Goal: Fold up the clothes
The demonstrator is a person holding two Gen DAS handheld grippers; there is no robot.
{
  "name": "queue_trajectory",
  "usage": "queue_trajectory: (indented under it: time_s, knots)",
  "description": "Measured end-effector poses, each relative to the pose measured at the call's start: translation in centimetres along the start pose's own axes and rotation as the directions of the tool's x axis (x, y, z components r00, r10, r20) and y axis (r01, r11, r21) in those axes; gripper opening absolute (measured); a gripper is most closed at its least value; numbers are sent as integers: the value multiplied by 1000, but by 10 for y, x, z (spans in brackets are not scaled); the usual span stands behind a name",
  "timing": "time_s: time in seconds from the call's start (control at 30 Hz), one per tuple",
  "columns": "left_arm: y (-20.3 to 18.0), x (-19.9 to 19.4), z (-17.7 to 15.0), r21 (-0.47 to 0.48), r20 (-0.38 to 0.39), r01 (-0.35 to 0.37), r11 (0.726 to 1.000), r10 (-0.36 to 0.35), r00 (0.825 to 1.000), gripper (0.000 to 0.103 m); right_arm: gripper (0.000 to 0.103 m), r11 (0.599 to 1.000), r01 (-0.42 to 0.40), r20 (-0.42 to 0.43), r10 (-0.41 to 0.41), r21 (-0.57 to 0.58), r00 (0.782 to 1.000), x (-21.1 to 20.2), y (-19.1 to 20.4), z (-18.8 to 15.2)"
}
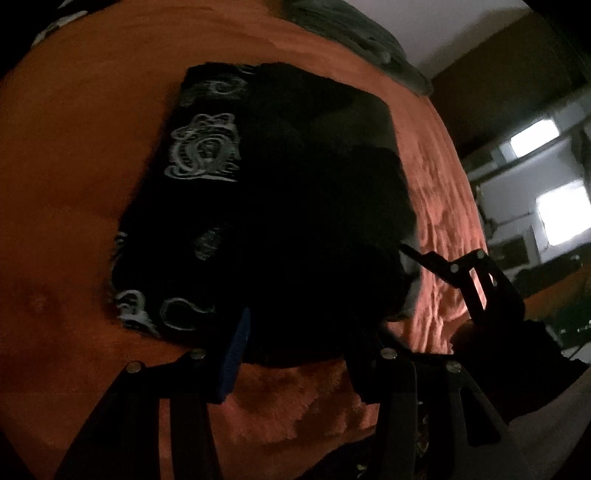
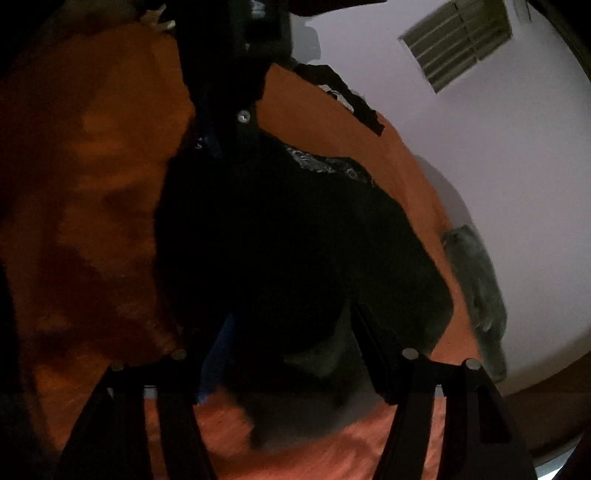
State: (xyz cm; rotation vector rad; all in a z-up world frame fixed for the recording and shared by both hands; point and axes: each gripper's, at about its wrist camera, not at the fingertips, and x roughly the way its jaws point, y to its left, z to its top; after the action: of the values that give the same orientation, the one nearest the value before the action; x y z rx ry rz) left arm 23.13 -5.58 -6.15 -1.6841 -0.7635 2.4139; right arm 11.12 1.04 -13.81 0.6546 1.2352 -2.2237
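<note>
Orange fuzzy blanket [image 1: 74,184] fills both views; dim room, white wall upper right in the right wrist view with a slatted vent [image 2: 458,44]. Black garment with pale grey paisley print [image 1: 258,206] lies folded in a rough block at frame centre of the left wrist view, print along its left side. No readable writing or labels anywhere.

Left gripper [image 1: 299,332]: jaws parted, straddling the garment's near edge at lower centre; pads not visibly pressing on it, blue pad on the left finger [image 1: 236,354]. Looks released.

Right gripper [image 2: 291,339]: black fabric bunched between its fingers at lower centre; too dark to tell whether the pads pinch it. In the left wrist view it enters from the right edge, tip at the garment's right side.

Grey folded cloth [image 1: 354,33] sits at the blanket's far edge, top of frame.
</note>
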Motion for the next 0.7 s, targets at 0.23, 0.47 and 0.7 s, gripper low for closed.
queue_trajectory:
  time_s: [0.23,0.47,0.7]
  knots:
    - [20,-14,-26,-63,5,21,998,-20,1000,50,3,994,86,1,-86,72,996,-8,-16,-4]
    - [5,10,-41,-115,10,58,992,-57,998,50,3,978,56,34,-64,201,997,-26,-42,3]
    - [22,38,-15,-273,60,20,962,-3,998,50,3,985,-47,56,38,164,998,-41,-17,3]
